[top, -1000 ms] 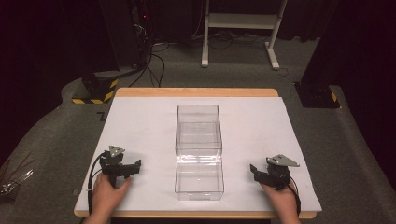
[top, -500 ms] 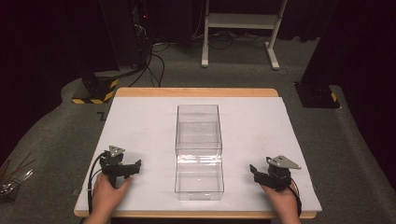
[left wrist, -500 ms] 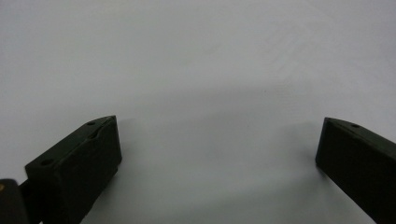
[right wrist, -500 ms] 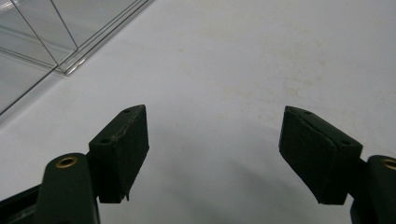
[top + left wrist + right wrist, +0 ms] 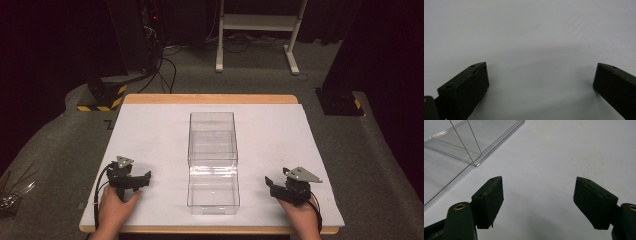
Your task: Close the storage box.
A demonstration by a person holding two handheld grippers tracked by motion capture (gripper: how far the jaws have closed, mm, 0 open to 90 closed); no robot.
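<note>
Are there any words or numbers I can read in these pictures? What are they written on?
"Z": a single dark mark that looks like this letter, on the grey floor just off the table's far left corner; the rest is hidden by the table edge.
No words or numbers on the clear box, the left gripper or the right gripper.

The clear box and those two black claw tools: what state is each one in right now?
Clear box: open-topped, nothing inside, upright mid-table.
Left gripper: open, nothing between its jaws, resting on the white table.
Right gripper: open, holding nothing, beside the box but apart from it.
</note>
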